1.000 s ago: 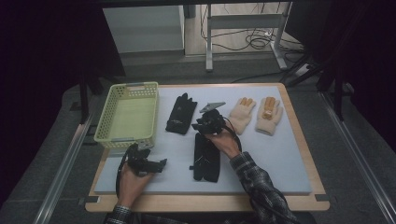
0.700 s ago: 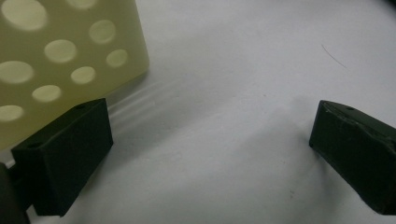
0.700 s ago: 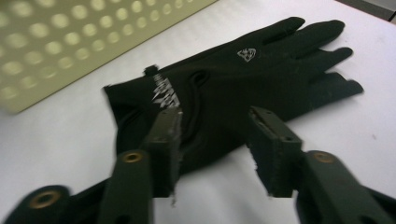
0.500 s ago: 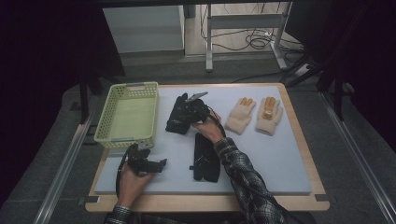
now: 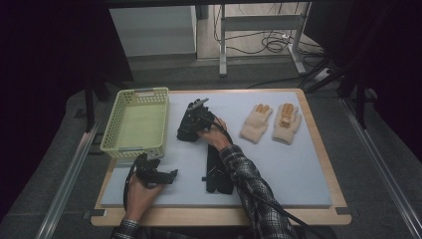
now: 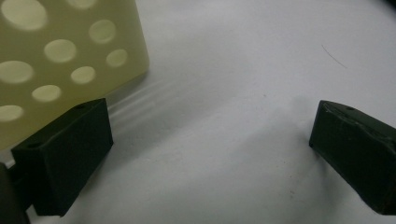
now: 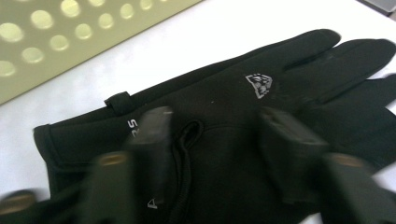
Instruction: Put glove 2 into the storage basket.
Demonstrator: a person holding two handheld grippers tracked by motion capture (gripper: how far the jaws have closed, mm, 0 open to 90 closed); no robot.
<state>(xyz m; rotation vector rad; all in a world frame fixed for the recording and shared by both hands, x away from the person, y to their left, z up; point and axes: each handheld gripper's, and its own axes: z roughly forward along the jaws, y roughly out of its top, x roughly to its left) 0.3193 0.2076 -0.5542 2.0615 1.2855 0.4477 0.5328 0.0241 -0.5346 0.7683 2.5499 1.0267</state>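
A: While the right gripper [image 5: 195, 115] is held over the far black glove [image 5: 186, 130] in the high view, that glove is seen flat on the mat [image 5: 298, 169], just beside the basket [image 5: 110, 128]. A second black glove [image 5: 217, 172] lies nearer the table edge, partly under the sleeve. Two cream gloves [image 5: 271, 123] are well apart, to the right.

B: Left gripper [image 5: 158, 175]?

A: Rested on the mat near the basket's corner. In the left gripper view its jaws are spread wide, nothing between them, bare mat [image 6: 224, 84] under them.

B: Right gripper view?

A: Jaws blurred, partly apart and just closing; the glove [image 7: 224, 121] is straddled around the cuff, but a pinch can't be confirmed.

B: Risks?

A: Only a thin fold could be nipped, so the glove might slip out when lifted. The basket wall [image 7: 70, 42] is close; it could be knocked or the dangling glove caught on its rim.
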